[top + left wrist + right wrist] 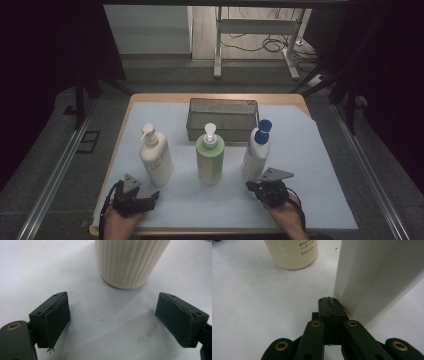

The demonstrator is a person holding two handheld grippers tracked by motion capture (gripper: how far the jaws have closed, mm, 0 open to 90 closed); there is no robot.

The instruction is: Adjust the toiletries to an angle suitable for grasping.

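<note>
The right gripper (pixel 329 300), jaws pressed together on nothing, noses against the foot of the white blue-capped bottle (pixel 256 152). This tall, smooth bottle looks tippy (grip mid-body, not the cap). The left gripper (pixel 112 320) gapes empty before the ribbed cream bottle (pixel 128 262). Open mat (pixel 320 165) lies rightward; the mesh basket (pixel 222 117) sits behind.

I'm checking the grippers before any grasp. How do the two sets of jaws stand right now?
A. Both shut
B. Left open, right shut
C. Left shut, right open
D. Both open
B: the left gripper has its jaws spread wide before the cream bottle with nothing between them, while the right gripper has its jaws pressed together, empty, at the foot of the white bottle.
</note>
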